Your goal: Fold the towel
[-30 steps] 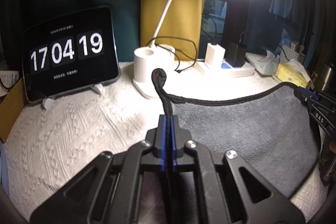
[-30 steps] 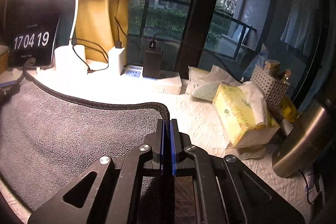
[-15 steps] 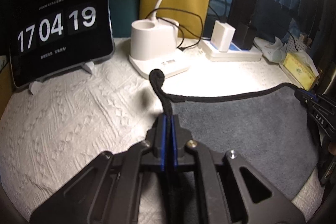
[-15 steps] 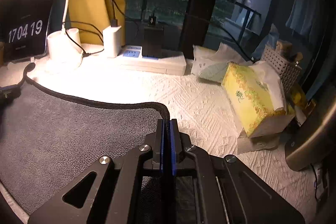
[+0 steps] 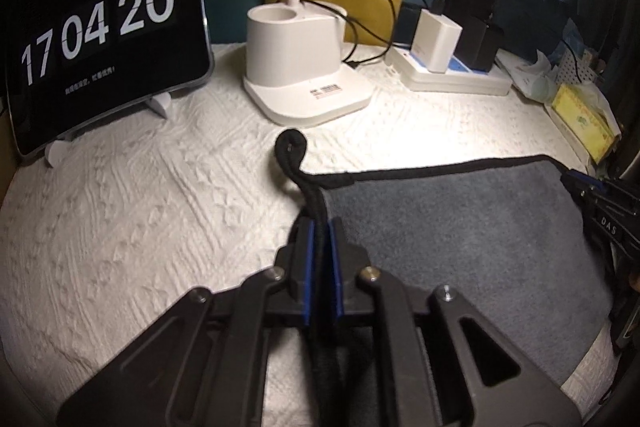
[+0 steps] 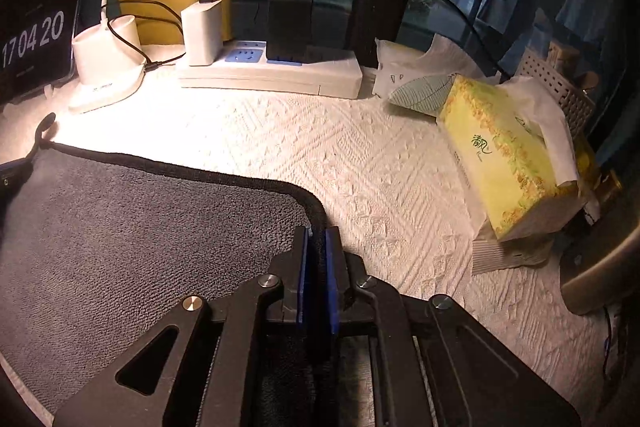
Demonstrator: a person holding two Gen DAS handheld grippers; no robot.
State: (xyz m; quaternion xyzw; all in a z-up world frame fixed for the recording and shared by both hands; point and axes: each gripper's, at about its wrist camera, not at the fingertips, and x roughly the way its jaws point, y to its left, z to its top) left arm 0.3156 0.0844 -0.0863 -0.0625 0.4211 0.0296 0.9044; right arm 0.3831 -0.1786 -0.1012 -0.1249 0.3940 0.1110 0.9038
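A dark grey towel with a black stitched hem lies spread on the white textured cloth. My left gripper is shut on the towel's far-left corner, where a black hanging loop sticks out past the fingertips. My right gripper is shut on the towel's far-right corner hem. The right gripper also shows at the right edge of the left wrist view. The left gripper shows at the left edge of the right wrist view. The towel's far edge stretches between the two grippers.
A tablet clock stands at the back left. A white lamp base and a power strip with chargers sit behind the towel. A yellow tissue pack, a white basket and a metal container are at the right.
Both grippers have moved forward and lower with the towel corners, towards the lamp base and power strip. The towel's far edge now lies lower over the cloth.
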